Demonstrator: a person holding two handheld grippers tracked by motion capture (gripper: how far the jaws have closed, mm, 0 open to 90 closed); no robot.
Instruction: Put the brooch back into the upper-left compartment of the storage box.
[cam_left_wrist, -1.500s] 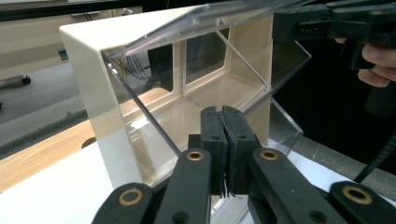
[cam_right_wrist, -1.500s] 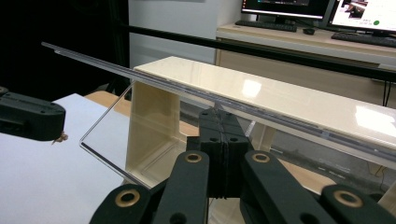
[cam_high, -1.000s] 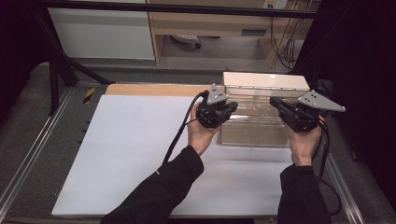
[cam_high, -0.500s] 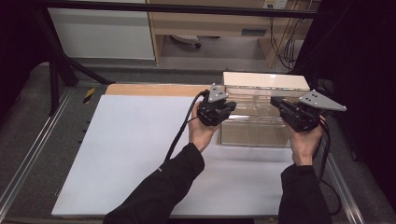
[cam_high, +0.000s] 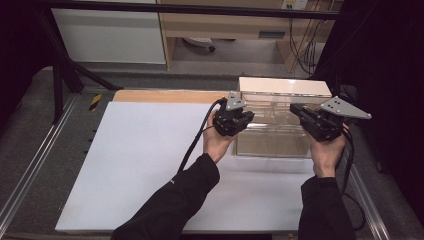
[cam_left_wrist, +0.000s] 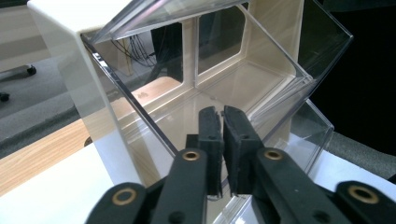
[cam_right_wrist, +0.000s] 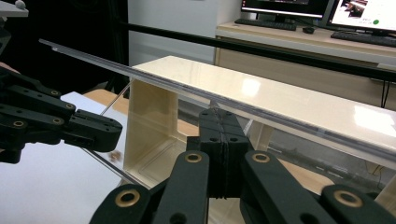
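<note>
I am working on the clear box (cam_high: 280, 125), which stands toward 2 o'clock on the white counter (cam_high: 140, 160), cream slab on top and see-through walls below. I judge the job to be raising its clear flap (cam_right_wrist: 140, 72), and I'd put it somewhere in the middle. The flap is already tilted up off the front of the box, its long edge running across my right gripper view from 10 o'clock to 4 o'clock, but it is not swung fully back and nothing has gone in or come out.

My right claw (cam_right_wrist: 219, 116) is at the box's 3 o'clock end with its jaws pressed tight together. The flap's edge crosses right at their tips, so I take it that this claw pinches the flap and holds it up.

My left claw (cam_left_wrist: 220, 114) is at the 9 o'clock end, pointing into the open mouth of the box. Its jaws have just been opening to a narrow slit. I can see nothing caught in that slit, and the box's clear front edge runs down just beside it.

What is left, as I read it, is to finish the swing or set the flap down, and then let go.

The box itself looks bare inside: a cream floor, a cream back wall with two window-like openings, and no item that I can make out.
</note>
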